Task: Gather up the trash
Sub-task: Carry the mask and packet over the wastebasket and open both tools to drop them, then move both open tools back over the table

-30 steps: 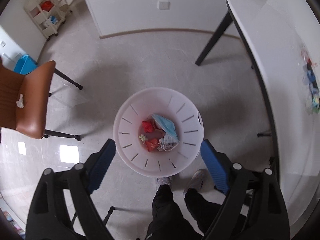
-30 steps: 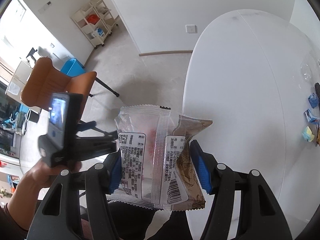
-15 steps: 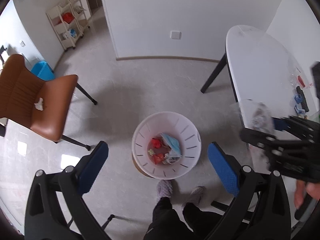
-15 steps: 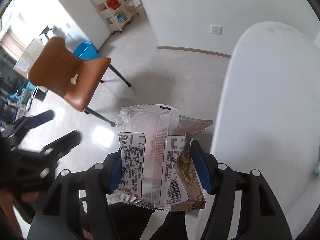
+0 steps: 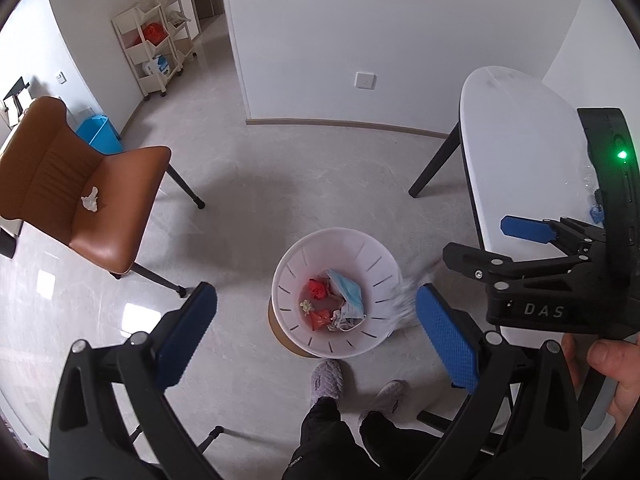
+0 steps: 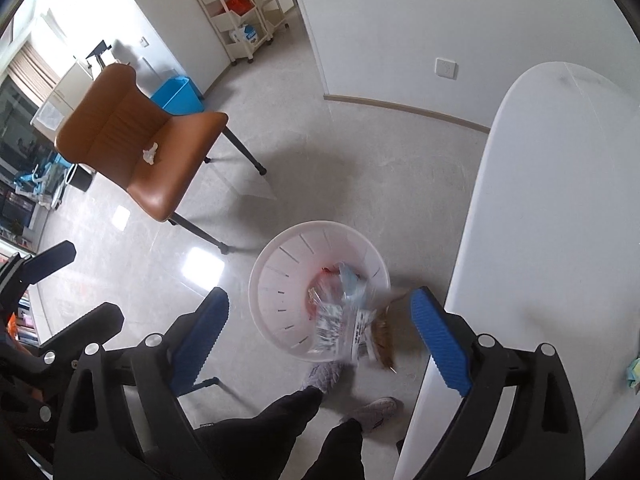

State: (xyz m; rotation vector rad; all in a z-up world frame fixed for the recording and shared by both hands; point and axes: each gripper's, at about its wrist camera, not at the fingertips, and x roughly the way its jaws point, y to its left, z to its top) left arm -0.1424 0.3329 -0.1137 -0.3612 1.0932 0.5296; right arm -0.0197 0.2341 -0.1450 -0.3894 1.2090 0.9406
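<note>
A white slotted trash bin (image 5: 376, 254) (image 6: 280, 280) stands on the floor and holds a blue face mask (image 5: 347, 295) and red scraps. My right gripper (image 6: 318, 326) is open above it. Two snack wrappers (image 6: 348, 326), one clear and one brown, are blurred in mid-fall over the bin's near right rim; they show as a blur in the left wrist view (image 5: 404, 300). My left gripper (image 5: 316, 334) is open and empty above the bin. A crumpled tissue (image 5: 90, 204) (image 6: 150, 154) lies on the brown chair's seat.
A brown chair (image 5: 80, 184) stands left of the bin. A white table (image 5: 520, 152) (image 6: 560, 200) is on the right, with small wrappers at its far right edge (image 6: 632, 374). The person's feet (image 5: 328, 376) are just below the bin. A shelf cart (image 5: 156, 52) stands by the far wall.
My right gripper has opened and let go of the two wrappers, which now fall toward the bin. Both grippers have risen and the right one moved over the bin.
</note>
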